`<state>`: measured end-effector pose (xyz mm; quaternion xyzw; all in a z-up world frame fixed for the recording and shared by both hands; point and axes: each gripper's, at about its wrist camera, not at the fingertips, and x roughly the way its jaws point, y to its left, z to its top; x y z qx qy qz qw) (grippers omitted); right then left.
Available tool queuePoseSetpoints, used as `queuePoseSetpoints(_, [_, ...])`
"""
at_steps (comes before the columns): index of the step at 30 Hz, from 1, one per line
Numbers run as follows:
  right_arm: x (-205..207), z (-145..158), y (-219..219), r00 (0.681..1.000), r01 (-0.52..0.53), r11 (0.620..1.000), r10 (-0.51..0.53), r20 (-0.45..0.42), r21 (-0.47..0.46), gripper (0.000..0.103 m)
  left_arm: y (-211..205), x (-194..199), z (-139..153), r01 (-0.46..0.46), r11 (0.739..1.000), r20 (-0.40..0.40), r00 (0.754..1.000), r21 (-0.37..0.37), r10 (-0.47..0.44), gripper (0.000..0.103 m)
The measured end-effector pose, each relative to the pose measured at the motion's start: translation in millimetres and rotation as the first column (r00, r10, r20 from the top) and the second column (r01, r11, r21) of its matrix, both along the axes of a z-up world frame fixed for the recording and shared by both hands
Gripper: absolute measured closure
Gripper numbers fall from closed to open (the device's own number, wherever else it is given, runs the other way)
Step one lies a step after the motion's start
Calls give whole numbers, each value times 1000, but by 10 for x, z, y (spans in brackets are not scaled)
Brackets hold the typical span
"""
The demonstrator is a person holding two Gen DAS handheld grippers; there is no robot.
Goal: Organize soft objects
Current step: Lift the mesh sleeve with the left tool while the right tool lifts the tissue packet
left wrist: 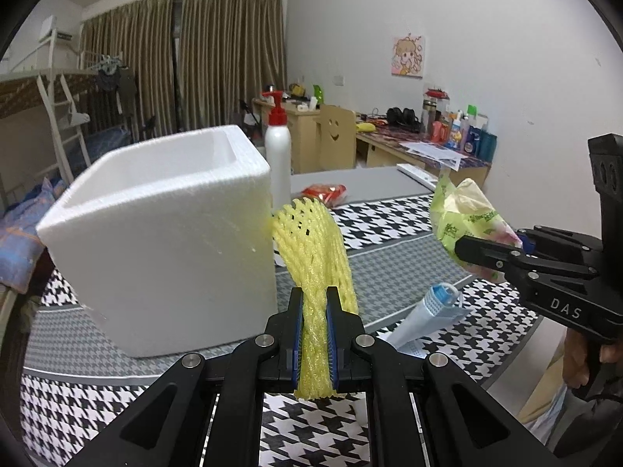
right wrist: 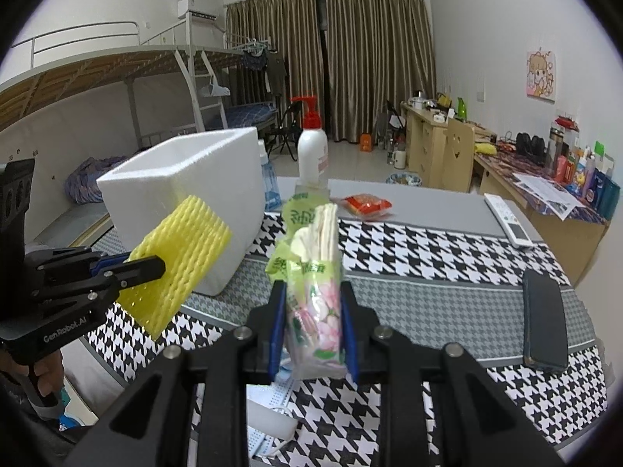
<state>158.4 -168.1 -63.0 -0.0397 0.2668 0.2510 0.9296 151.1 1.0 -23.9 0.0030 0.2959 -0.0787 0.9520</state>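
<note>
My left gripper (left wrist: pixel 315 299) is shut on a yellow foam fruit net (left wrist: pixel 315 249), held above the table just right of the white foam box (left wrist: pixel 163 241). The right wrist view shows that same net (right wrist: pixel 183 257) in the left gripper (right wrist: pixel 155 264), in front of the box (right wrist: pixel 187 194). My right gripper (right wrist: pixel 313 292) is shut on a green and pink tissue packet (right wrist: pixel 311 272), lifted off the table. From the left wrist view the packet (left wrist: pixel 463 218) hangs at the right in the right gripper (left wrist: pixel 467 249). A blue face mask (left wrist: pixel 428 311) lies on the tablecloth below.
A white pump bottle with a red top (right wrist: pixel 311 148) stands behind the box. A red snack packet (right wrist: pixel 366 204), a white remote (right wrist: pixel 508 223) and a dark phone (right wrist: pixel 543 321) lie on the houndstooth cloth (right wrist: pixel 447 249). A hand (left wrist: pixel 584 358) grips the right handle.
</note>
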Motion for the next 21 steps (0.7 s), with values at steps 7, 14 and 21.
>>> queuePoseSetpoints(7, [-2, 91, 41, 1000, -12, 1000, 12, 28, 20, 73, 28, -15, 163, 2, 1000, 64, 998, 6, -2, 92])
queuePoseSetpoints(14, [13, 134, 91, 999, -31, 999, 30, 43, 21, 73, 43, -39, 249, 2, 1000, 120, 993, 8, -3, 92])
queuePoseSetpoints(21, [-16, 199, 139, 997, -47, 998, 45, 66, 29, 73, 77, -93, 333, -29, 999, 150, 988, 23, 25, 92])
